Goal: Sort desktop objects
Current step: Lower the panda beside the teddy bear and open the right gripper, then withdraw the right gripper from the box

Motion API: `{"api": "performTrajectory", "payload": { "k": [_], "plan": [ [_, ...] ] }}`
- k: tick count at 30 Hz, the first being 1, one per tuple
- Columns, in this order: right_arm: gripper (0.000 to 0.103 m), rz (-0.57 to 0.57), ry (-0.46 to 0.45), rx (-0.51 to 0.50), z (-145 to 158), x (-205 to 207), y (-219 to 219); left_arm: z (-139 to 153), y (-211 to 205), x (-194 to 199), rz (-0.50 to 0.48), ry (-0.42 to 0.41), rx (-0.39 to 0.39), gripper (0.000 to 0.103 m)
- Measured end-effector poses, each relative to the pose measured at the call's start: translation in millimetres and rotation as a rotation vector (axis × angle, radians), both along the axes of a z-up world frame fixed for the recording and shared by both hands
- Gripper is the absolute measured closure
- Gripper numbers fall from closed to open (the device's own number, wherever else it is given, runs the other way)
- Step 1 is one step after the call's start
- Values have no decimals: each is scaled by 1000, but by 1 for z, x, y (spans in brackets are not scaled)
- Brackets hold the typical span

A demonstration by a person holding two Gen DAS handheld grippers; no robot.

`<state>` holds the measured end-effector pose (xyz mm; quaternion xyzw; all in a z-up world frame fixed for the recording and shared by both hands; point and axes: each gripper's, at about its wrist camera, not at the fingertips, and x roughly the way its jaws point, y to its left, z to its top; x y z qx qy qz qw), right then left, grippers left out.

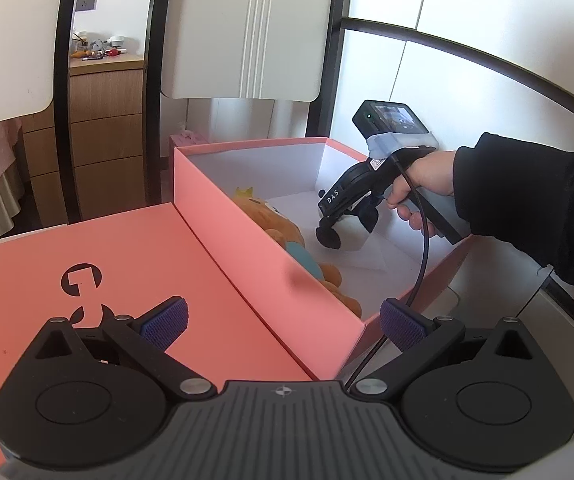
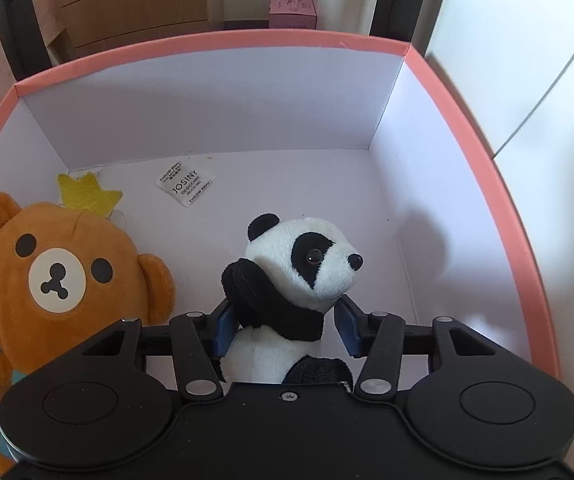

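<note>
Fingers (image 2: 227,330) pinch panda (image 2: 303,264) inside pink box (image 2: 499,184) — wooden drawers (image 1: 103,120) behind

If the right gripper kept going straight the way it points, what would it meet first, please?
Probably the box floor: the right gripper, gripping the panda, points down into it, with bare floor ahead. Depth is unclear.

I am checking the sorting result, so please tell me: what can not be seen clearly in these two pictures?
- Panda toy: right wrist view, lower body behind the right tool; whether it touches the box floor is unclear.
- Brown bear toy: feet cut off by the picture edge; in the left wrist view the pink box wall hides most of it.
- Desiccant packet: small print unreadable.
</note>
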<state>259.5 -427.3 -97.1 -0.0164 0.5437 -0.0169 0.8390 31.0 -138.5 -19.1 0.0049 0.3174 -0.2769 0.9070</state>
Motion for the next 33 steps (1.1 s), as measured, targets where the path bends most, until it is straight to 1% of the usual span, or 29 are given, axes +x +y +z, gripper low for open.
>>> {"api": "performTrajectory", "payload": {
  "k": [3, 9, 11, 14, 16, 18, 19, 22, 24, 33],
  "plan": [
    [51, 1, 15, 4, -8, -2, 0, 0, 0, 1, -2, 2, -5, 0],
    [51, -1, 18, 11, -12, -5, -1, -2, -1, 2, -13, 17, -6, 0],
    [49, -8, 14, 14, -12, -6, -2, -2, -2, 1, -19, 17, -7, 0],
    [40, -20, 2, 0, -8, -7, -2, -1, -2, 0, -21, 16, -9, 0],
    [26, -25, -13, -2, -1, -12, -2, -2, -1, 0, -20, 16, -11, 0],
    [21, -31, -25, 5, 6, -18, -3, -2, 2, -1, -19, 12, -10, 0],
    [16, -37, -30, 12, 10, -21, -4, -2, 3, -1, -15, 11, -10, 0],
    [4, -66, -64, 33, 26, -33, -7, 0, 8, -3, -8, 7, -16, 0],
    [1, -83, -99, 40, 39, -41, -8, 1, 10, -6, -8, 0, -17, 0],
    [1, -91, -203, 90, 90, -82, 12, 7, 24, -20, -3, -30, -20, 0]
  ]
}}
